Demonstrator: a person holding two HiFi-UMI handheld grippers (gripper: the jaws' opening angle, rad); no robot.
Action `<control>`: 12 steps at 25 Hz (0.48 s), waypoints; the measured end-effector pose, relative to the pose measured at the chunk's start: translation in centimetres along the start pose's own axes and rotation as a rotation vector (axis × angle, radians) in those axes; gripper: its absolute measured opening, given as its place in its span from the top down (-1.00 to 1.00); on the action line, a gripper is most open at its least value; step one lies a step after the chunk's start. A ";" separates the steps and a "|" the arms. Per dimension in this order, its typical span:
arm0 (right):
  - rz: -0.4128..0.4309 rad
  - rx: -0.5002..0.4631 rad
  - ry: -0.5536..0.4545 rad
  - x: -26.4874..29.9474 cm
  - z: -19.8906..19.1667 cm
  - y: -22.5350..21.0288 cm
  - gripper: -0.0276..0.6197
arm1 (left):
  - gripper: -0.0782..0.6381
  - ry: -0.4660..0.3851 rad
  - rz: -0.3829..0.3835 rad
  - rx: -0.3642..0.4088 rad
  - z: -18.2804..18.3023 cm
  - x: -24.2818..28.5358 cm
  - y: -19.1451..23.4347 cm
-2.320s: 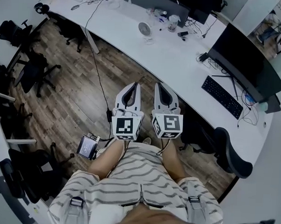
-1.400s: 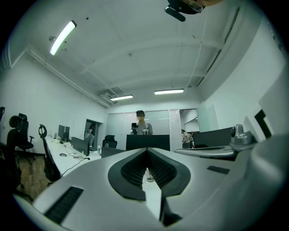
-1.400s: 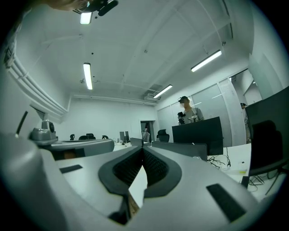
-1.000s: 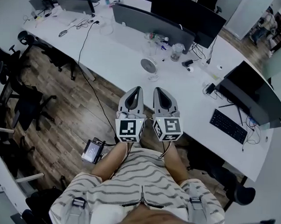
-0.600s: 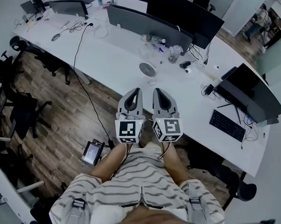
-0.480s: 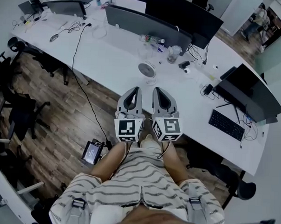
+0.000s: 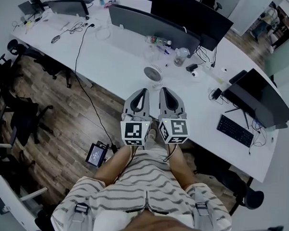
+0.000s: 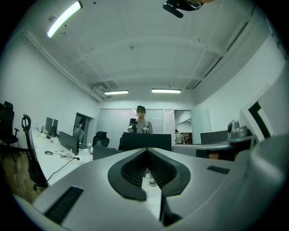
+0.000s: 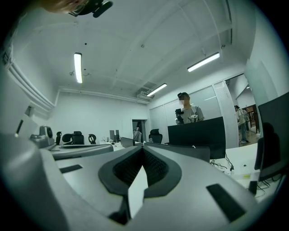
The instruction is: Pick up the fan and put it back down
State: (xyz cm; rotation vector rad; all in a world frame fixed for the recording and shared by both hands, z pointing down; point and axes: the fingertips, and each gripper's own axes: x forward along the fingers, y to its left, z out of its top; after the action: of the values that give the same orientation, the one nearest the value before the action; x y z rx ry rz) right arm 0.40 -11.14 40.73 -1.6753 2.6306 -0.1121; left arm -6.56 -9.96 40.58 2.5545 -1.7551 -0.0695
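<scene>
One fan (image 7: 153, 73) on desk (image 7: 113, 56); two claws closed: left claw (image 7: 143, 90), right claw (image 7: 163, 89).

No legible text, brand, number or sign anywhere.

The cubes on the left gripper (image 7: 141, 91) and the right gripper (image 7: 164, 91) bear only black-and-white square marker patterns, no letters. The small lit screen (image 7: 94, 155) on the floor at near left and the keyboard (image 7: 234, 130) at right are too small to read.
</scene>
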 end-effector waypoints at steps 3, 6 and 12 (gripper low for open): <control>-0.001 -0.001 0.006 0.6 -0.2 -0.6 0.88 | 0.76 0.002 0.005 -0.001 0.0 0.9 0.1; -0.003 0.010 0.015 1.1 -0.7 -1.5 0.88 | 0.76 0.013 0.005 0.000 -0.4 2.0 0.0; 0.012 0.018 0.016 2.6 -1.2 -3.1 0.88 | 0.76 0.024 0.013 0.006 -1.2 4.2 -0.1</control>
State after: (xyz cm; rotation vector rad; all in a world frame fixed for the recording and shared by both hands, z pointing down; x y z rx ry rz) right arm 2.07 -14.78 42.20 -1.6608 2.6423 -0.1493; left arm -4.88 -13.86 41.73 2.5366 -1.7659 -0.0325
